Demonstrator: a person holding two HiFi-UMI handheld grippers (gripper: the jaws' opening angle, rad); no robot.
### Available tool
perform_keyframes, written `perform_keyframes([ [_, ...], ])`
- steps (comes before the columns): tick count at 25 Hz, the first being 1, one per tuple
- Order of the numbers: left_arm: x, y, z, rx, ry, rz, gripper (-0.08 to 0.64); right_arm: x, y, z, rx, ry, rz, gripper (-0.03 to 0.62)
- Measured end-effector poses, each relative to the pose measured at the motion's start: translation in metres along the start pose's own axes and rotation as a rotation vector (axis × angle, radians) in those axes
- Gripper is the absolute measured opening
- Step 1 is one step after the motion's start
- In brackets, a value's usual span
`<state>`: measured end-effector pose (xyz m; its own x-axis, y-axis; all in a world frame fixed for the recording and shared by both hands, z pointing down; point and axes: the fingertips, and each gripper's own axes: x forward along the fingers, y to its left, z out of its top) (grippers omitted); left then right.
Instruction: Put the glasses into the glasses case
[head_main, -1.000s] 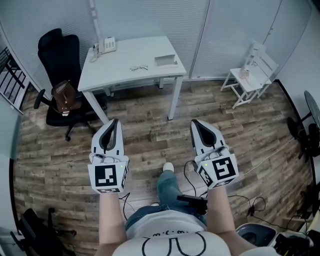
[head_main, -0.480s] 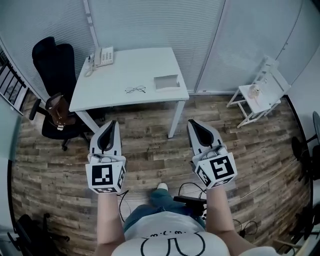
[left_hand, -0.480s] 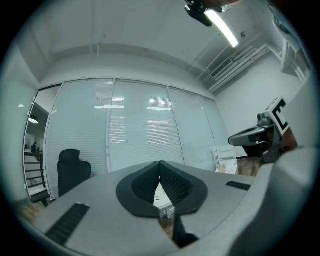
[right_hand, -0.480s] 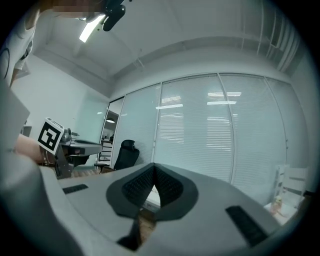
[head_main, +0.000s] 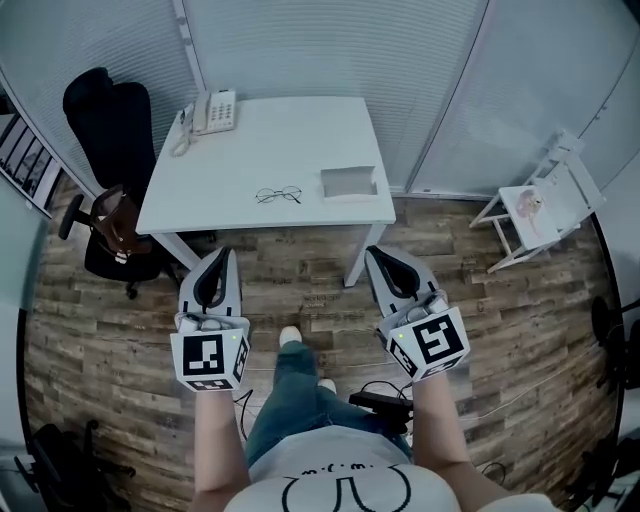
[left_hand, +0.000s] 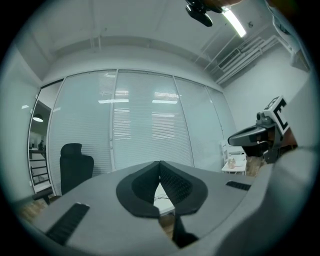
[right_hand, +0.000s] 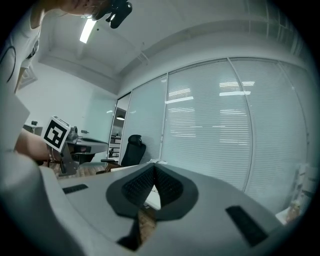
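A pair of thin-rimmed glasses (head_main: 277, 194) lies near the front edge of the white table (head_main: 300, 135). To their right sits a grey glasses case (head_main: 348, 182), lid up. My left gripper (head_main: 224, 256) and right gripper (head_main: 374, 256) are both held level over the wood floor, short of the table's front edge. Each has its jaws shut with nothing between them. In the left gripper view the jaw tips (left_hand: 160, 164) meet, and a sliver of the table shows below them. The right gripper view shows its tips (right_hand: 154, 166) closed too.
A white desk phone (head_main: 216, 110) sits at the table's back left corner. A black office chair (head_main: 105, 130) with a brown bag (head_main: 118, 222) stands left of the table. A small white folding chair (head_main: 545, 205) is at the right. Cables lie on the floor by my feet.
The table has come nearer in the head view as the person walks toward it. Both grippers travelled forward with the body and stayed shut.
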<state>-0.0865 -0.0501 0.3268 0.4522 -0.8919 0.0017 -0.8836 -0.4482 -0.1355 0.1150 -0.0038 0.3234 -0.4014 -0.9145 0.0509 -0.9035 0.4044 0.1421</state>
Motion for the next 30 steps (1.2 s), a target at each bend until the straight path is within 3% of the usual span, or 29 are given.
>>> perform_keyframes([
  [12, 0.139, 0.09, -0.038, -0.044, 0.043, 0.049, 0.017, 0.179, -0.028, -0.024, -0.034, 0.098, 0.114, 0.014],
  [14, 0.161, 0.107, -0.043, -0.048, 0.052, 0.058, 0.017, 0.211, -0.03, -0.035, -0.025, 0.142, 0.145, 0.052],
  [16, 0.181, 0.124, -0.049, -0.055, 0.062, 0.066, 0.017, 0.241, -0.027, -0.046, -0.022, 0.189, 0.183, 0.158],
  [19, 0.206, 0.148, -0.063, -0.068, 0.085, 0.074, 0.017, 0.282, -0.02, -0.068, -0.077, 0.273, 0.24, 0.158],
  [23, 0.23, 0.178, -0.085, -0.098, 0.128, 0.089, 0.017, 0.326, -0.013, -0.108, -0.235, 0.436, 0.33, 0.129],
  [30, 0.246, 0.204, -0.136, -0.159, 0.233, 0.115, 0.017, 0.364, 0.007, -0.188, -0.351, 0.686, 0.551, 0.101],
])
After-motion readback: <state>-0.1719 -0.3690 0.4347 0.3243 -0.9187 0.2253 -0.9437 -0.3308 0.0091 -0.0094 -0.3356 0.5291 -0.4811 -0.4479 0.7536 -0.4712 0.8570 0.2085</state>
